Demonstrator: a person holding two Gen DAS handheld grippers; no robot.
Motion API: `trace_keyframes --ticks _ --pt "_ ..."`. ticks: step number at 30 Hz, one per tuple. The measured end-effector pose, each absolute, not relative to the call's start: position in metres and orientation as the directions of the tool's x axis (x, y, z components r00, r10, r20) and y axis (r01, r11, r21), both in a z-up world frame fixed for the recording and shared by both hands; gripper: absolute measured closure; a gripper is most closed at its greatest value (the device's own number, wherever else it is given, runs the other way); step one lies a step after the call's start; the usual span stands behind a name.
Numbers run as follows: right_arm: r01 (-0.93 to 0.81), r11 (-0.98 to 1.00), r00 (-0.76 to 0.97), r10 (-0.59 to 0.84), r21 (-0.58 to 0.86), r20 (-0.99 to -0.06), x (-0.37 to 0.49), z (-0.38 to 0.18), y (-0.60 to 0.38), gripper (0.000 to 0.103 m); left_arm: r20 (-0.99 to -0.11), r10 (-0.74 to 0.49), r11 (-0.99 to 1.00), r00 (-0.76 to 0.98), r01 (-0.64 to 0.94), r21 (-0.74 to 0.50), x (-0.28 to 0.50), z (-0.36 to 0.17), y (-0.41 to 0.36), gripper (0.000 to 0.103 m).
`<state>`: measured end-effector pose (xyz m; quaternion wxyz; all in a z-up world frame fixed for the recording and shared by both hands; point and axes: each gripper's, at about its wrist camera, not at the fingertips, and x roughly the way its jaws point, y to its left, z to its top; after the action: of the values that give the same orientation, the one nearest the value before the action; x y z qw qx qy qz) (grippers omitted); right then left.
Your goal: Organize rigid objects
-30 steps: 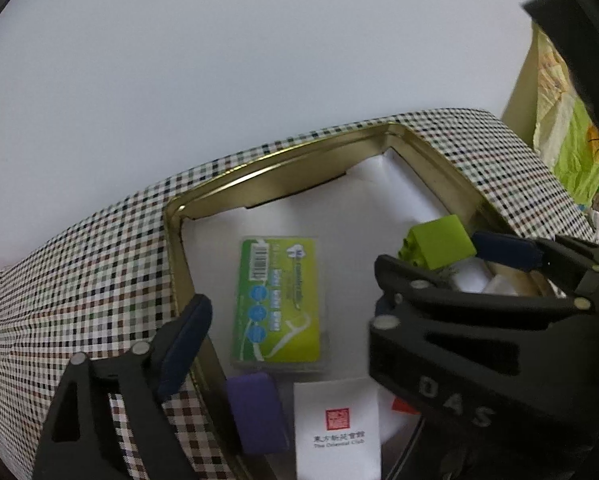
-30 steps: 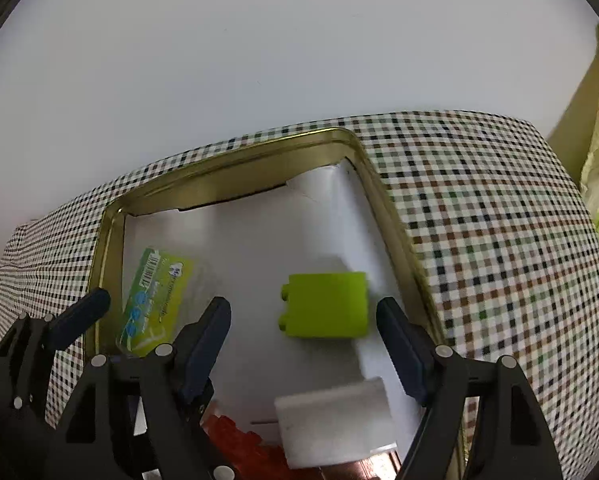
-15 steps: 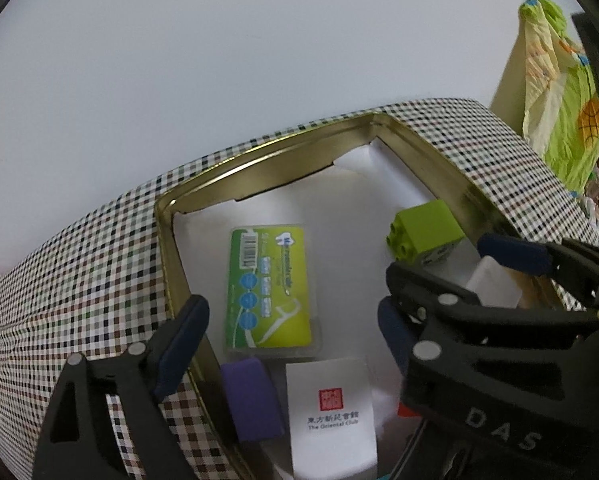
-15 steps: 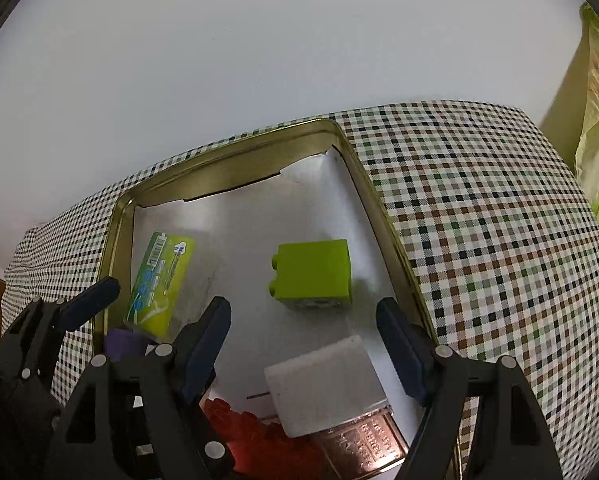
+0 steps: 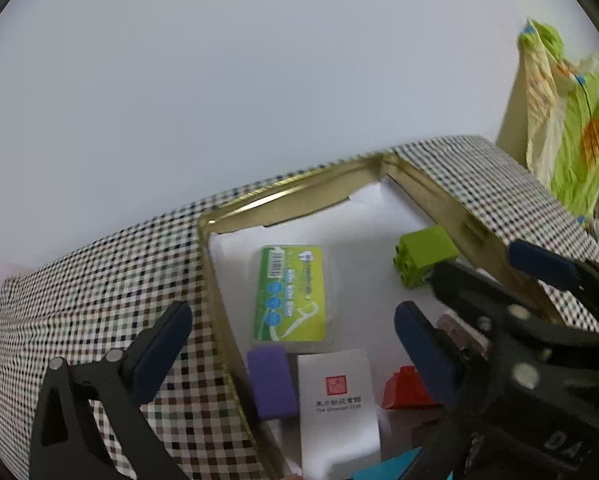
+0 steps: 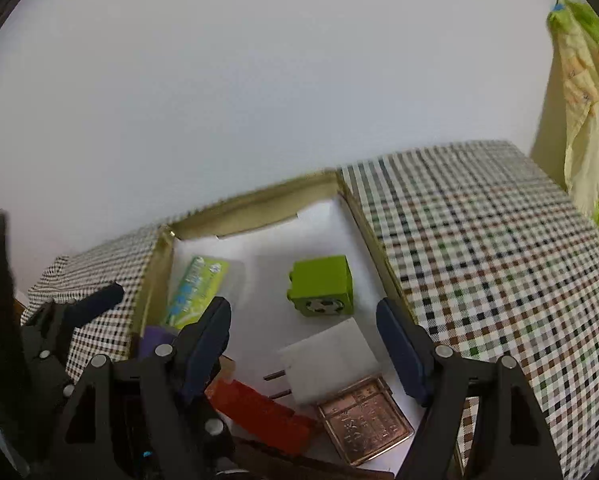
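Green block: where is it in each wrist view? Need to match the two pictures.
Left wrist: green block right of centre, near the tin's right wall, beyond the right gripper.
Right wrist: green block at centre, beyond the open right gripper.
Shared landmark: the floss pack, left of the block in both.

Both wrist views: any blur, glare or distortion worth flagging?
Left wrist: right gripper smeared at the frame's right edge, floss pack readable. Right wrist: mild blur on the tin rim. Both: fisheye bends the checked cloth; soft, even light, no glare.
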<state>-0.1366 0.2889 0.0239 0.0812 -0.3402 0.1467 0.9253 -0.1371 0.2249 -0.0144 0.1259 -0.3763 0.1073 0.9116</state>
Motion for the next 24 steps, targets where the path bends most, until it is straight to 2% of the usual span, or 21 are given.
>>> trace_keyframes --ticks 9,17,24 --pt "-0.259 -0.957 -0.872 0.174 0.131 -0.458 -0.123 0.026 0.272 0.023 -0.573 0.053 -0.976 -0.818 -0.164 0.144 -0.116 -0.008 0.212 0.001" --pt "-0.233 -0.964 -0.911 0.171 0.126 -0.376 -0.100 0.036 0.262 0.021 -0.461 0.047 -0.988 -0.886 -0.109 0.109 -0.092 -0.005 0.197 0.001" --pt "-0.248 -0.959 -0.922 0.191 0.135 -0.337 -0.079 0.034 0.262 0.017 -0.431 0.060 -0.991 -0.901 -0.105 0.081 -0.076 -0.009 0.184 0.000"
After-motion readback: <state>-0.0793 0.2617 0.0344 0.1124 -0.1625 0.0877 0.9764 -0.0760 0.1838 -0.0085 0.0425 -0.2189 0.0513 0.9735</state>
